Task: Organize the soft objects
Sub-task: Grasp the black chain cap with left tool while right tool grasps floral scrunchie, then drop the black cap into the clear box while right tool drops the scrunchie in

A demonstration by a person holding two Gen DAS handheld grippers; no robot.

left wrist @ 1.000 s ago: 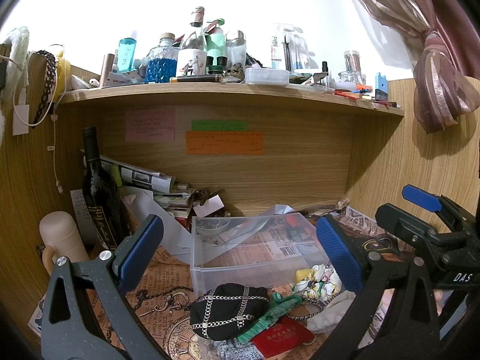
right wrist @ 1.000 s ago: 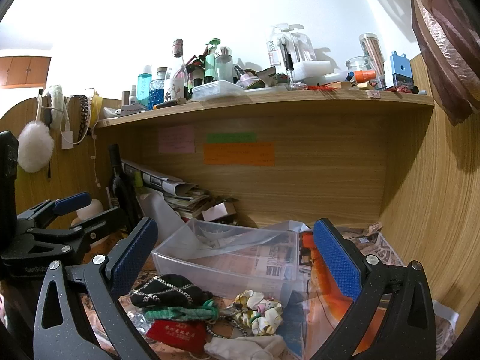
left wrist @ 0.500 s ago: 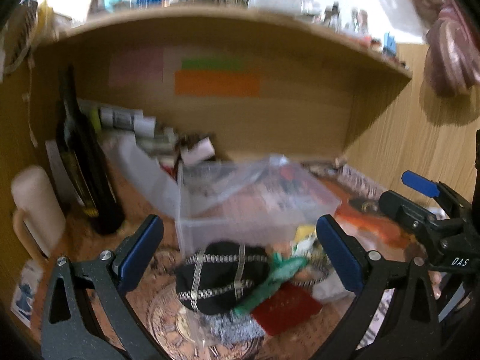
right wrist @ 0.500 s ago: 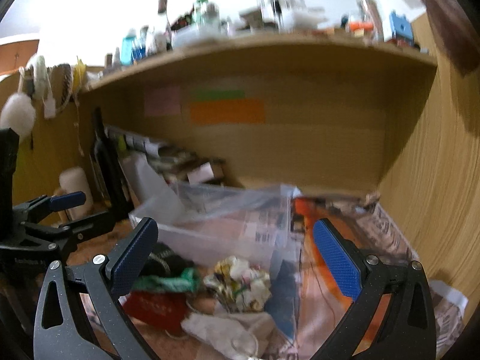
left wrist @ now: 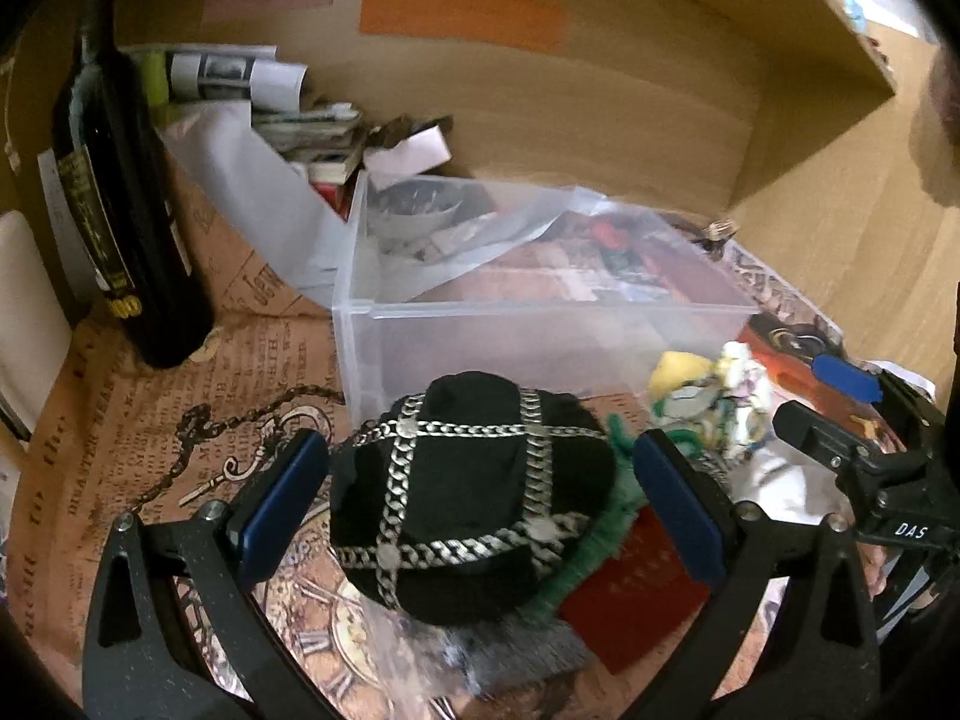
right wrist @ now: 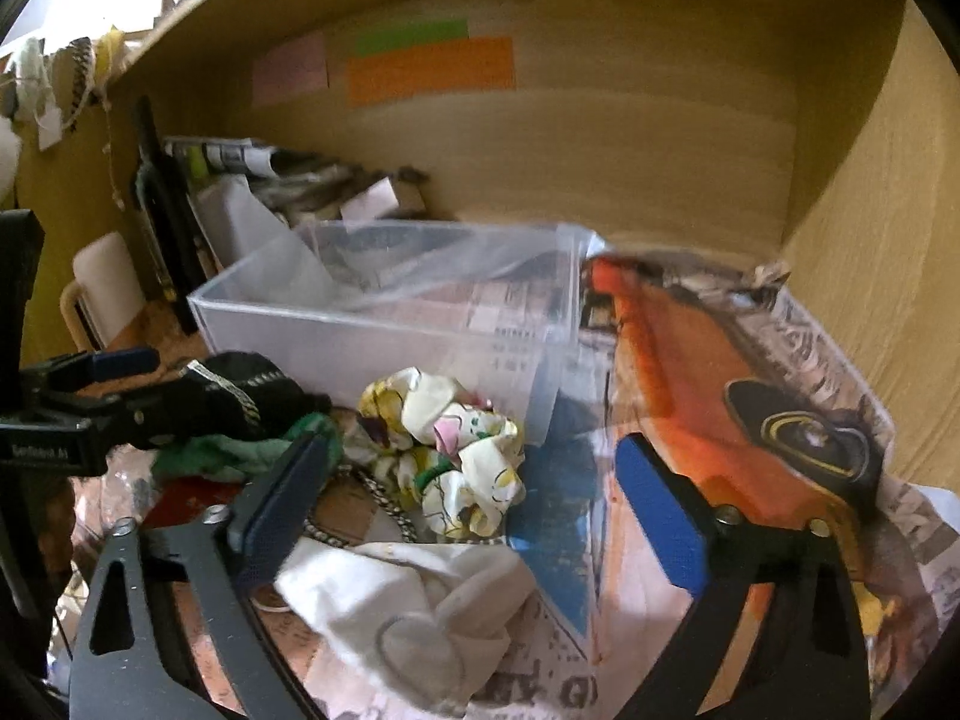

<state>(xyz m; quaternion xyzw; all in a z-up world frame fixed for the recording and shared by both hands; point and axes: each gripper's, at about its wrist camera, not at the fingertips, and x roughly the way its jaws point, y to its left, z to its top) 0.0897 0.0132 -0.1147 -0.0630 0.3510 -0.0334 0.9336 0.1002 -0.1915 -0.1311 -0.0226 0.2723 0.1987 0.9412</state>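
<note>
A black pouch with silver chains (left wrist: 468,498) lies on the desk in front of a clear plastic bin (left wrist: 540,330). My left gripper (left wrist: 480,492) is open, one blue pad on each side of the pouch. A green cloth (left wrist: 606,504), a red packet (left wrist: 636,594) and a grey cloth (left wrist: 516,654) lie around it. My right gripper (right wrist: 468,510) is open over a floral scrunchie (right wrist: 450,450) and a white cloth (right wrist: 414,606). The bin (right wrist: 384,324) stands just behind them. The pouch also shows in the right wrist view (right wrist: 240,396).
A dark wine bottle (left wrist: 114,204) stands at the left, with a cream mug (right wrist: 102,288) beside it. Rolled papers and clutter (left wrist: 270,102) fill the back left corner. Printed paper (right wrist: 750,372) covers the desk. Wooden walls close the back and right.
Both grippers have dropped forward and down toward the pile. The left now straddles the black pouch, the right hangs over the scrunchie and white cloth. The upper shelf has left view.
</note>
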